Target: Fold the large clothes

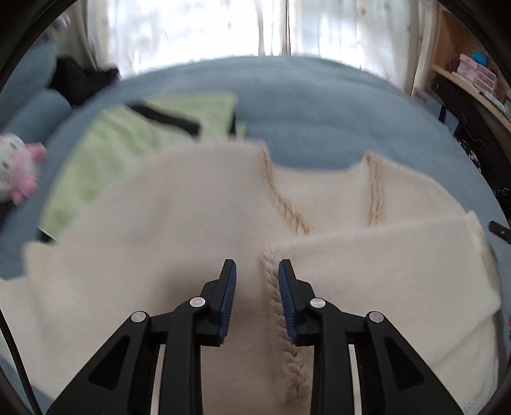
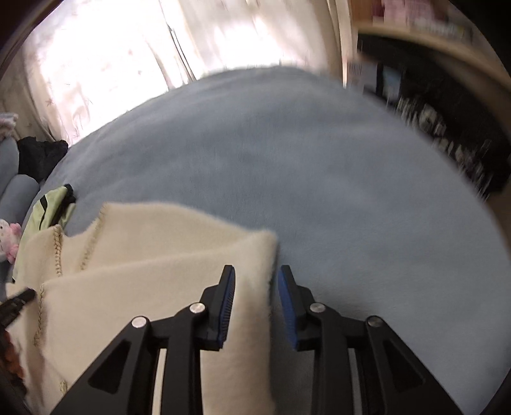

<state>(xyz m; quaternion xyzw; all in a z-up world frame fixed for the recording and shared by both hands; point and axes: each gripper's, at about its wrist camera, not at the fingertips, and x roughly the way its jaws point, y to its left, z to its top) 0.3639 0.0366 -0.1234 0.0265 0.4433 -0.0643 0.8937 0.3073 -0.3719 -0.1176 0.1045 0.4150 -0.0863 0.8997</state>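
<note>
the cream fleece cardigan with braided beige edging [image 1: 179,204] lies spread on the light blue plush bed cover [image 1: 313,105]. its neckline opens toward the far edge of the bed, and both braided front edges run from the neck down toward the camera. in the left wrist view, one sleeve [image 1: 392,252] is folded across the body of the garment from the right side, its cuff end lying near the centre front.

the left gripper [image 1: 257,271] hangs above the cardigan's centre front. its jaws stand partly apart, one black finger with a blue ribbed pad [image 1: 228,297] to each side of the braided edge. the pads do not press on the fabric; nothing is held.

the right gripper [image 2: 255,277] is over the right-hand border of the folded sleeve [image 2: 159,281]. its jaws are likewise partly apart and straddle the cloth's edge, the left finger over cream fleece, the right finger over bare blue cover. no pinch of fabric shows between the pads. this view is motion-blurred.

beside the cardigan, on its left, lies a folded pale green garment with black trim [image 1: 121,150], partly overlapped by the cream fleece. a pink and white soft toy [image 1: 19,172] sits at the left margin. a dark bundle of cloth [image 1: 80,79] rests near the white curtains [image 1: 198,28]. wooden shelving with pink boxes [image 1: 472,70] stands at the right.
</note>
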